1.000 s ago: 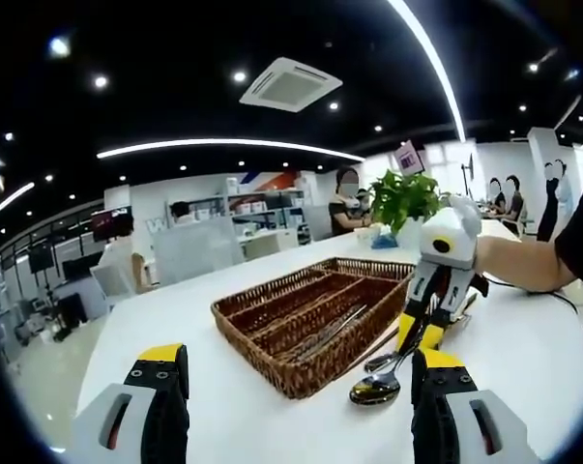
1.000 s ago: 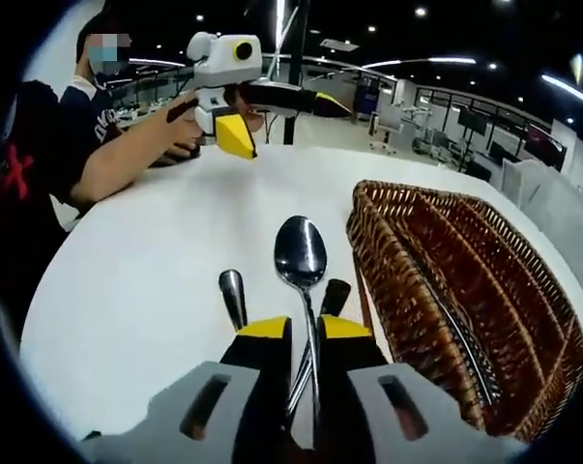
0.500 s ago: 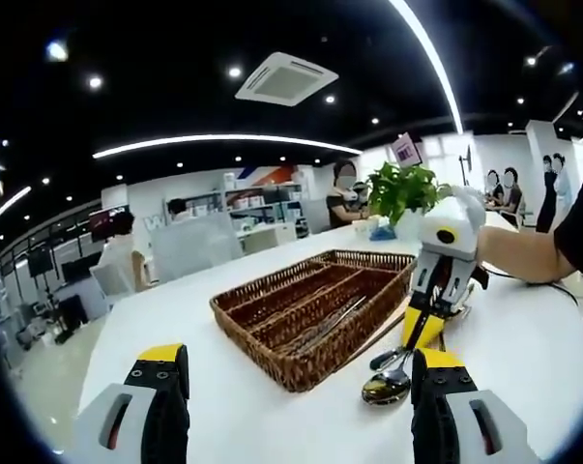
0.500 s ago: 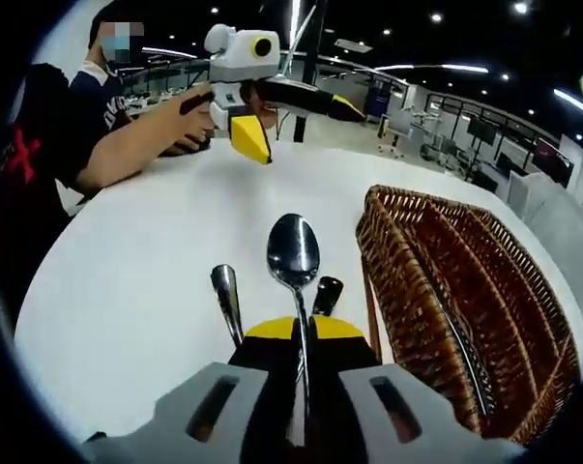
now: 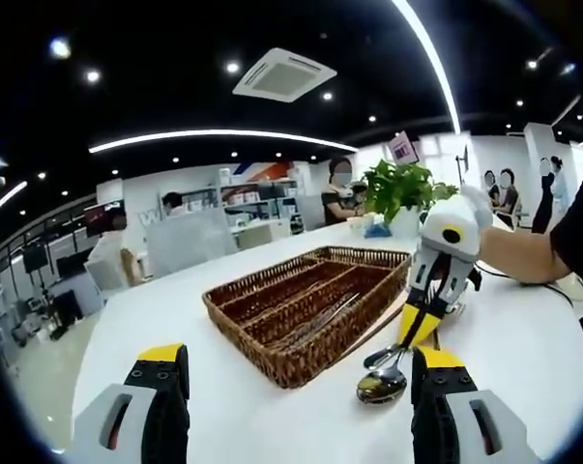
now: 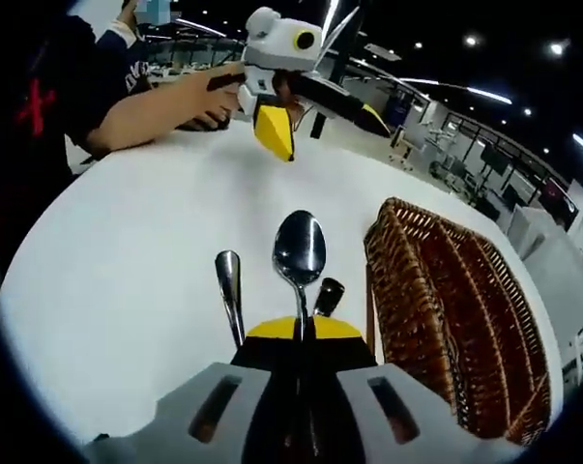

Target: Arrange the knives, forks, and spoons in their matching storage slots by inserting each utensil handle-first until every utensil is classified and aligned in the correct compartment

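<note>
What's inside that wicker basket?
The wicker basket has long slots. One slot holds metal utensils, lying lengthwise; what kind is too small to tell. The near wall hides the bottoms of the slots.

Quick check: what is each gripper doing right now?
Left gripper: open, holding nothing, above the white table.
Right gripper: shut on the spoon by its handle, beside the wicker tray.

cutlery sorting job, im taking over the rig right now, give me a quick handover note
Right gripper: shut on the shiny steel spoon, bowl pointing away, just above the white table.
Left gripper: open, holding nothing, hovering in front of the brown wicker divided tray.
Beside the spoon lie a rounded steel handle and a black handle.
Done: some metal cutlery already lies in one tray slot.
Left: slot the spoon, then the two loose pieces.
</note>
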`<state>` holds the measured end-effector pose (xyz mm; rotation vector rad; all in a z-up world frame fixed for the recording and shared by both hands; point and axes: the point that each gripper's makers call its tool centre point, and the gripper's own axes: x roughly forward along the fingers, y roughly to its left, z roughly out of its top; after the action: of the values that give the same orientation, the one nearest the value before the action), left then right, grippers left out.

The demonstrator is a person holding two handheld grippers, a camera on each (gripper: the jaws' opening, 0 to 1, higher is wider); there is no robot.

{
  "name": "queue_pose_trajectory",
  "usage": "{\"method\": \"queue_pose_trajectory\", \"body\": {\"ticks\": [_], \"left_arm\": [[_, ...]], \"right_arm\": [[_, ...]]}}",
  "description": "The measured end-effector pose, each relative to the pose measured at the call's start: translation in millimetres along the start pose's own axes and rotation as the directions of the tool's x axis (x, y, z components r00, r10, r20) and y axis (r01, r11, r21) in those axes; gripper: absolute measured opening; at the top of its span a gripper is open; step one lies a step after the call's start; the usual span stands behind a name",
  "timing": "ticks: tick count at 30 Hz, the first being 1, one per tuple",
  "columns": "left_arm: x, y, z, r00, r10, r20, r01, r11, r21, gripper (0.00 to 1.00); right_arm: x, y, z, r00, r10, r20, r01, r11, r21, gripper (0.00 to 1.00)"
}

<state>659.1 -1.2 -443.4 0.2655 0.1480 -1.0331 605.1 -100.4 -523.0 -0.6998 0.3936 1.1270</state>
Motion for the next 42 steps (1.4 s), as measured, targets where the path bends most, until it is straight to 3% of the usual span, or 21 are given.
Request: {"method": "queue_pose_trajectory", "body": {"ticks": [2, 4, 7, 8, 10, 14, 17, 19, 22, 24, 29, 30, 31, 32, 33, 35, 36, 39, 40, 42], "left_arm": [[1, -4.5, -2.8, 1.000, -0.024, -0.010, 0.023, 1.000, -0.017, 0.99], [1, -17.0, -5.7, 0.996, -0.089, -0.023, 0.088, 0.994, -0.060, 0.84], [3, -20.2, -8.7, 0.994, -0.104, -0.033, 0.102, 0.992, -0.073, 0.86], [4, -29.8, -16.9, 0.986, -0.151, -0.068, 0.145, 0.985, -0.097, 0.85], [7, -33.9, -24.5, 0.981, -0.168, -0.096, 0.158, 0.982, -0.098, 0.84], [10, -48.8, -31.2, 0.964, -0.243, -0.109, 0.225, 0.961, -0.160, 0.70], [15, -50.7, -37.2, 0.962, -0.243, -0.125, 0.219, 0.959, -0.178, 0.69], [18, -55.8, -49.7, 0.948, -0.269, -0.169, 0.237, 0.953, -0.189, 0.60], [23, -57.5, -64.1, 0.938, -0.275, -0.209, 0.238, 0.954, -0.184, 0.54], [25, -60.7, -67.0, 0.931, -0.300, -0.209, 0.256, 0.943, -0.212, 0.47], [23, -62.1, -63.9, 0.927, -0.323, -0.189, 0.272, 0.929, -0.251, 0.20], [23, -61.9, -64.9, 0.927, -0.322, -0.193, 0.271, 0.930, -0.248, 0.18], [23, -62.7, -66.0, 0.926, -0.323, -0.197, 0.272, 0.930, -0.248, 0.17], [27, -74.9, -58.8, 0.915, -0.380, -0.139, 0.329, 0.899, -0.290, 0.16], [27, -74.4, -57.8, 0.915, -0.380, -0.133, 0.323, 0.890, -0.321, 0.15], [28, -68.6, -65.5, 0.919, -0.362, -0.157, 0.309, 0.908, -0.284, 0.13], [29, -68.3, -67.4, 0.920, -0.354, -0.167, 0.301, 0.913, -0.277, 0.13], [32, -67.2, -78.1, 0.915, -0.348, -0.205, 0.291, 0.920, -0.264, 0.12], [31, -67.1, -74.3, 0.915, -0.355, -0.190, 0.295, 0.912, -0.283, 0.11], [31, -64.2, -71.8, 0.918, -0.350, -0.186, 0.288, 0.912, -0.293, 0.10]], "right_arm": [[-2, -2, 2.6, 1.000, -0.005, 0.011, 0.005, 1.000, 0.000, 0.01], [-4, -3, 5.5, 1.000, -0.013, 0.022, 0.013, 1.000, -0.013, 0.01], [-5, -3, 7.4, 1.000, -0.015, 0.026, 0.015, 1.000, -0.016, 0.00], [-5, -3, 7.9, 1.000, -0.015, 0.027, 0.015, 1.000, -0.017, 0.00], [-6, -3, 8.7, 0.999, -0.019, 0.028, 0.020, 1.000, -0.019, 0.00], [-8, -4, 11.0, 0.999, -0.024, 0.032, 0.025, 0.999, -0.033, 0.00], [-9, -4, 12.5, 0.999, -0.024, 0.036, 0.025, 0.999, -0.031, 0.00], [-8, -4, 12.2, 0.999, -0.025, 0.033, 0.027, 0.999, -0.041, 0.00], [-7, -1, 11.9, 0.999, -0.018, 0.027, 0.019, 0.998, -0.054, 0.00], [-7, -1, 12.7, 0.999, -0.018, 0.027, 0.020, 0.998, -0.067, 0.00], [-8, -2, 15.6, 0.999, -0.021, 0.032, 0.023, 0.998, -0.064, 0.00], [-8, -2, 15.7, 0.999, -0.022, 0.032, 0.024, 0.998, -0.065, 0.00], [-6, 7, 29.5, 0.994, 0.044, 0.099, -0.034, 0.994, -0.101, 0.00], [-10, -6, 25.4, 0.997, -0.027, 0.072, 0.030, 0.998, -0.050, 0.00], [-12, -7, 25.6, 0.997, -0.031, 0.066, 0.034, 0.998, -0.056, 0.00], [-14, -7, 23.9, 0.998, -0.026, 0.064, 0.030, 0.998, -0.059, 0.00], [-13, -1, 19.0, 0.999, 0.011, 0.050, -0.009, 0.999, -0.048, 0.00], [-9, -7, 7.8, 1.000, -0.016, 0.009, 0.016, 1.000, -0.011, 0.00], [-12, -11, 11.6, 0.999, -0.024, 0.040, 0.025, 0.999, -0.024, 0.00], [-8, -10, 9.0, 0.999, -0.039, 0.033, 0.038, 0.999, 0.011, 0.00]]}}
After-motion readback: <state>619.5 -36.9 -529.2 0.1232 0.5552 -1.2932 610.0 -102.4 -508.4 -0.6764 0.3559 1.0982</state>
